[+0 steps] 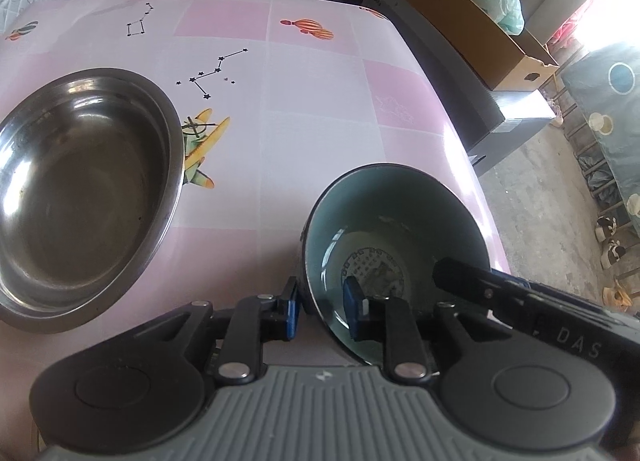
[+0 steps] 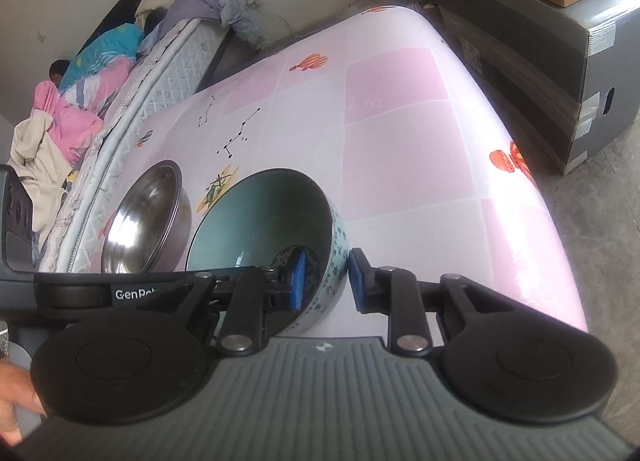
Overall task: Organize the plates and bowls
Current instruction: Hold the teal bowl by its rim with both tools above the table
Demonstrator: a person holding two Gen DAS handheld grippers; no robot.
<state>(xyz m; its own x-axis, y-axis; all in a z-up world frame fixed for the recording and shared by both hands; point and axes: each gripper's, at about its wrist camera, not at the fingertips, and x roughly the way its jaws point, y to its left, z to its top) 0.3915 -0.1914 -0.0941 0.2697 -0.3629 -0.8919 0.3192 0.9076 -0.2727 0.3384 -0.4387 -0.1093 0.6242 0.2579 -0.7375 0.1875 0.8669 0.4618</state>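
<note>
- Bowls number two: one teal ceramic bowl (image 1: 394, 245) with a patterned outside, and one wide steel bowl (image 1: 80, 189). No plates show in either view.
- Both bowls sit on the pink-checked table (image 1: 320, 109), the teal one near the right-hand edge, the steel one just beside it.
- The left gripper (image 1: 324, 311) straddles the teal bowl's near rim, one blue pad outside and one inside, with a gap on each side, so its jaws stand apart and are not yet clamping.
- The right gripper (image 2: 327, 281) straddles the opposite rim the same way, jaws likewise spread around the wall without pinching it.
- The step in hand looks like taking hold of the teal bowl.
- Next, I'd judge, the jaws must close on the rim, then lift the bowl across and nest it in the steel one.
</note>
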